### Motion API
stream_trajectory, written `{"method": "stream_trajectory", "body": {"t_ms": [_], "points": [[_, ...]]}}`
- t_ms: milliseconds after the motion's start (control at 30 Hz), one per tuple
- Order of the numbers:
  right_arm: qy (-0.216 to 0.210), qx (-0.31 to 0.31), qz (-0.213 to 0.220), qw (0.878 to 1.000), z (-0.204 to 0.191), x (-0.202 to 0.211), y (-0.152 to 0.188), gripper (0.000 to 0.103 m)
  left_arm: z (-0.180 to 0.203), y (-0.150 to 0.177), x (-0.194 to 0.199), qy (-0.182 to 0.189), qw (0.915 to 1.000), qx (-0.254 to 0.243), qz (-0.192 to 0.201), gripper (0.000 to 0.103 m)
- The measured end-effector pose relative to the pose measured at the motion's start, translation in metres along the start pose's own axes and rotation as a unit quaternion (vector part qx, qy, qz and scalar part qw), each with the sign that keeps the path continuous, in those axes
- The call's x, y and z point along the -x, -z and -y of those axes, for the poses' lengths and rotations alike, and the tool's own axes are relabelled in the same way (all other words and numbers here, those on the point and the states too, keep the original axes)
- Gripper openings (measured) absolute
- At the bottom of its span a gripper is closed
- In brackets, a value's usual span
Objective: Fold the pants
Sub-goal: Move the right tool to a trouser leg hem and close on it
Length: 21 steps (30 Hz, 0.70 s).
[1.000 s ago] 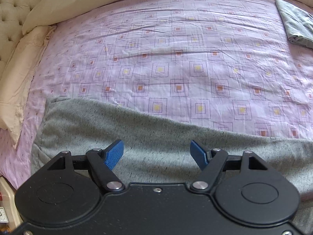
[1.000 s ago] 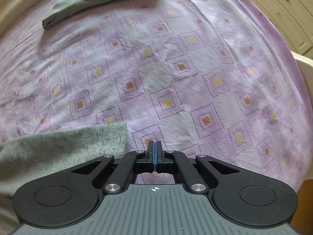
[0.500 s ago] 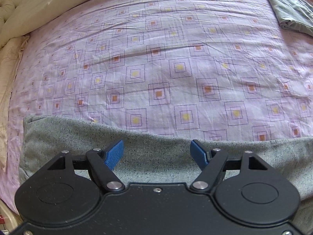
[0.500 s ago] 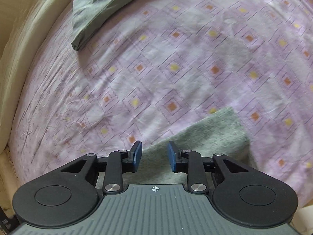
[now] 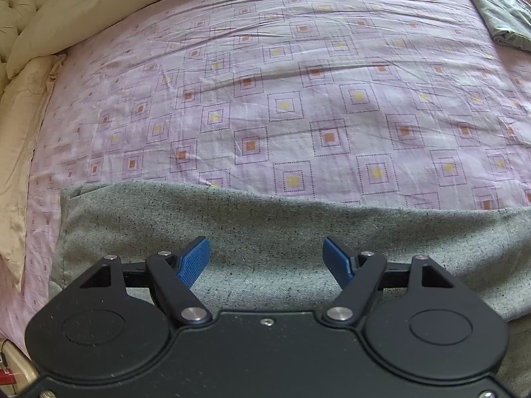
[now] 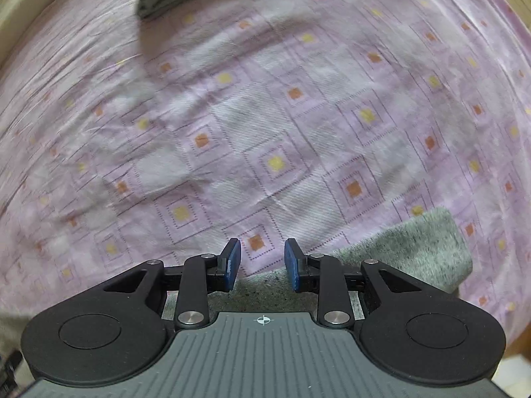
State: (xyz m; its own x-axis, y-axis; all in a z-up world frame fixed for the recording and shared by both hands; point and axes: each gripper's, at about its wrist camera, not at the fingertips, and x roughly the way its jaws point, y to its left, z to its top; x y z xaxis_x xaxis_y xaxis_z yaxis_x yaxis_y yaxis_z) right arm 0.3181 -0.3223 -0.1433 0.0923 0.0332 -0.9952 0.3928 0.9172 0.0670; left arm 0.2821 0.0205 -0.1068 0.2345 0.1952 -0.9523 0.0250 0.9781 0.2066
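I judged the fold partly done; the pants [image 5: 265, 229] lay as a long flat grey band across the near edge of the bed [image 5: 298, 116], with shorter folds left to make; my left gripper [image 5: 266, 260] hung over them, fingers spread wide and holding nothing; my right gripper [image 6: 262, 263] was half open and empty above the band's end [image 6: 415, 248]; a purple sheet of printed squares covered the bed, with a pillow [image 5: 20, 152] at left and a folded grey cloth [image 5: 497, 6] far right.
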Motion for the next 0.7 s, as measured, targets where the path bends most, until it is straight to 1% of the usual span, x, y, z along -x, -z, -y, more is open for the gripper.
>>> {"method": "stream_trajectory", "body": {"t_ms": [33,67,100,133,167,233,267,300,367,433,467,533,567,600,633,700], "points": [[-0.01,0.044,0.002,0.999,-0.007,0.002,0.003,0.028,-0.002,-0.001,-0.001,0.001,1.0,0.002,-0.002,0.076],[-0.028,0.098,0.006,0.995,-0.015,0.005,0.006,0.028,-0.004,-0.003,-0.002,0.001,1.0,0.004,-0.002,0.076],[-0.041,0.157,0.011,0.987,-0.021,0.008,0.011,0.028,-0.007,-0.003,-0.001,0.002,0.9999,0.01,-0.001,0.076],[-0.04,0.228,0.013,0.973,-0.03,0.01,0.018,0.028,-0.009,-0.004,-0.001,0.002,0.9999,0.016,0.0,0.076],[-0.023,0.292,0.013,0.956,-0.037,0.011,0.025,0.029,-0.012,-0.004,-0.001,0.002,0.9998,0.021,0.0,0.076],[0.01,0.397,0.007,0.918,-0.046,0.007,0.04,0.029,-0.015,-0.004,-0.001,0.002,0.9994,0.034,-0.004,0.076],[0.015,0.443,-0.001,0.897,-0.048,0.004,0.043,0.029,-0.016,-0.004,-0.001,0.003,0.9992,0.04,-0.007,0.076],[0.013,0.468,-0.009,0.884,-0.048,0.0,0.047,0.029,-0.016,-0.003,-0.001,0.005,0.9988,0.047,-0.012,0.076],[0.008,0.498,-0.02,0.867,-0.048,-0.009,0.051,0.029,-0.016,-0.001,-0.002,0.006,0.9979,0.06,-0.021,0.076],[0.005,0.52,-0.015,0.854,-0.048,-0.014,0.052,0.032,-0.015,0.001,-0.002,0.008,0.997,0.071,-0.029,0.076],[0.0,0.529,-0.013,0.849,-0.047,-0.015,0.053,0.036,-0.015,0.001,-0.003,0.009,0.9966,0.076,-0.032,0.076],[-0.012,0.535,-0.02,0.845,-0.049,-0.017,0.049,0.043,-0.013,0.001,-0.005,0.015,0.9953,0.086,-0.042,0.076],[-0.017,0.54,-0.027,0.841,-0.05,-0.019,0.046,0.051,-0.013,-0.001,-0.006,0.019,0.9943,0.094,-0.048,0.076],[-0.023,0.545,-0.033,0.837,-0.051,-0.02,0.045,0.063,-0.013,-0.004,-0.008,0.023,0.9932,0.101,-0.053,0.076],[-0.028,0.551,-0.037,0.833,-0.053,-0.023,0.044,0.071,-0.013,-0.007,-0.011,0.028,0.9918,0.11,-0.059,0.076],[-0.03,0.565,-0.039,0.823,-0.058,-0.036,0.046,0.101,-0.011,-0.015,-0.015,0.041,0.9891,0.123,-0.07,0.076]]}}
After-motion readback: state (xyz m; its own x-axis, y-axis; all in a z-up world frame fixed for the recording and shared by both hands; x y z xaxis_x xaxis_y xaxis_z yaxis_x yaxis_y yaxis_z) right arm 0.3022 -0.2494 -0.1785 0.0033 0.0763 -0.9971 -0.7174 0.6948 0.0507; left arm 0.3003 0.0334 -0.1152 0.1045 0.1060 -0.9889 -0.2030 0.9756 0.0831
